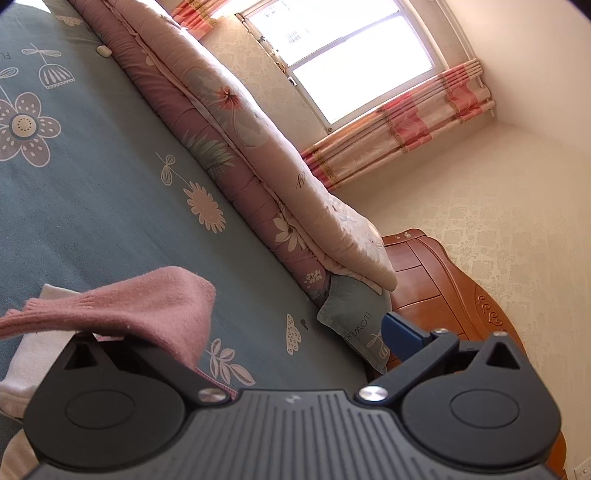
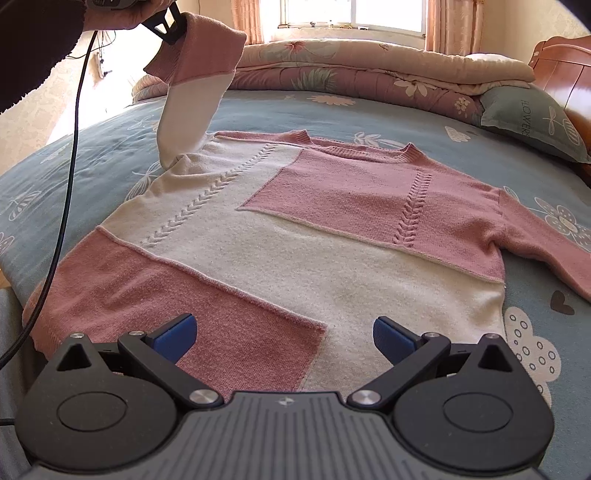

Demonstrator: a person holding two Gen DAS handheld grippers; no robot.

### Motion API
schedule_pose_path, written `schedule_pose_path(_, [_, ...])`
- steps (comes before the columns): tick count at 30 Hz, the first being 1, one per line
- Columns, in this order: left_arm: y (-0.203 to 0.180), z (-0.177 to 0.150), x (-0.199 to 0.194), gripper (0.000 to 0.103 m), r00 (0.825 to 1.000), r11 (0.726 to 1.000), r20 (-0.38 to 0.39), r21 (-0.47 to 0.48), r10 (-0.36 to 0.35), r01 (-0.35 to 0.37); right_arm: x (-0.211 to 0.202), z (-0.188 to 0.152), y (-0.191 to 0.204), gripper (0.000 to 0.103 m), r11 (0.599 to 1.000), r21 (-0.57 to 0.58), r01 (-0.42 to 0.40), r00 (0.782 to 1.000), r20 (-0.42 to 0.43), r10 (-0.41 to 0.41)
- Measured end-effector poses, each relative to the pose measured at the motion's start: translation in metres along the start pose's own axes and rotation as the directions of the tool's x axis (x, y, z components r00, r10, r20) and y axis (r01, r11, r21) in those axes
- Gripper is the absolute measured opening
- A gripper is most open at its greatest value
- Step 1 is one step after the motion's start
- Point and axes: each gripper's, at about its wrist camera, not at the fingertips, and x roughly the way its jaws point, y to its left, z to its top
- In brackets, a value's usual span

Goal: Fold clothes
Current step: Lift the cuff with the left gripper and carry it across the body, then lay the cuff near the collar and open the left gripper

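Note:
A pink and cream knit sweater [image 2: 295, 240] lies flat, front up, on the bed, with its neck toward the window. Its right sleeve [image 2: 546, 236] rests on the sheet. The other sleeve [image 2: 192, 92] is raised off the bed at the upper left, hanging from my left gripper [image 2: 166, 22]. In the left wrist view the left gripper [image 1: 288, 332] has its jaws spread wide. The pink cuff [image 1: 147, 306] drapes over its left finger and hides it, while the blue right pad [image 1: 400, 334] is bare. My right gripper [image 2: 284, 332] is open above the sweater's hem, holding nothing.
The blue flowered bedsheet [image 2: 369, 114] covers the bed. A folded pink quilt [image 2: 369, 70] lies along the window side, with a blue pillow [image 2: 528, 118] and wooden headboard [image 2: 565, 62] at right. A black cable [image 2: 66, 192] hangs at left below a person's hand [image 2: 140, 14].

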Motion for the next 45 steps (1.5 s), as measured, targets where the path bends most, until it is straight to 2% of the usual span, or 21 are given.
schedule_pose_path(18, [-0.025, -0.038, 0.057, 0.102, 0.993, 0.998, -0.111, 0.055, 0.026, -0.02, -0.015, 0.0, -0.016, 0.103, 0.995, 0.031, 0.091, 0.995, 0.049, -0.092])
schedule_pose_path(23, [-0.029, -0.056, 0.074, 0.102, 0.983, 0.992, -0.175, 0.123, 0.061, -0.039, -0.016, 0.0, -0.021, 0.103, 0.991, 0.032, 0.128, 0.991, 0.044, -0.13])
schedule_pose_path(28, [-0.025, -0.083, 0.096, 0.102, 0.954, 0.97, -0.269, 0.234, 0.134, -0.07, -0.017, -0.001, -0.027, 0.103, 0.989, 0.051, 0.139, 0.989, 0.044, -0.141])
schedule_pose_path(32, [-0.009, -0.107, 0.113, 0.102, 0.919, 0.957, -0.342, 0.272, 0.198, -0.105, -0.017, -0.001, -0.026, 0.103, 0.989, 0.039, 0.142, 0.989, 0.042, -0.143])
schedule_pose_path(38, [0.02, -0.142, 0.135, 0.102, 0.828, 0.934, -0.474, 0.324, 0.299, -0.152, -0.015, -0.002, -0.025, 0.103, 0.989, 0.03, 0.142, 0.989, 0.038, -0.143])
schedule_pose_path(40, [0.026, -0.152, 0.135, 0.102, 0.806, 0.928, -0.5, 0.34, 0.315, -0.152, -0.015, -0.002, -0.025, 0.103, 0.989, 0.028, 0.143, 0.989, 0.036, -0.144])
schedule_pose_path(43, [0.029, -0.157, 0.123, 0.102, 0.799, 0.927, -0.514, 0.348, 0.313, -0.139, -0.014, -0.002, -0.024, 0.103, 0.989, 0.026, 0.144, 0.989, 0.034, -0.145])
schedule_pose_path(45, [0.032, -0.154, 0.116, 0.102, 0.805, 0.932, -0.51, 0.337, 0.303, -0.137, -0.014, -0.002, -0.024, 0.103, 0.989, 0.024, 0.145, 0.989, 0.033, -0.146])
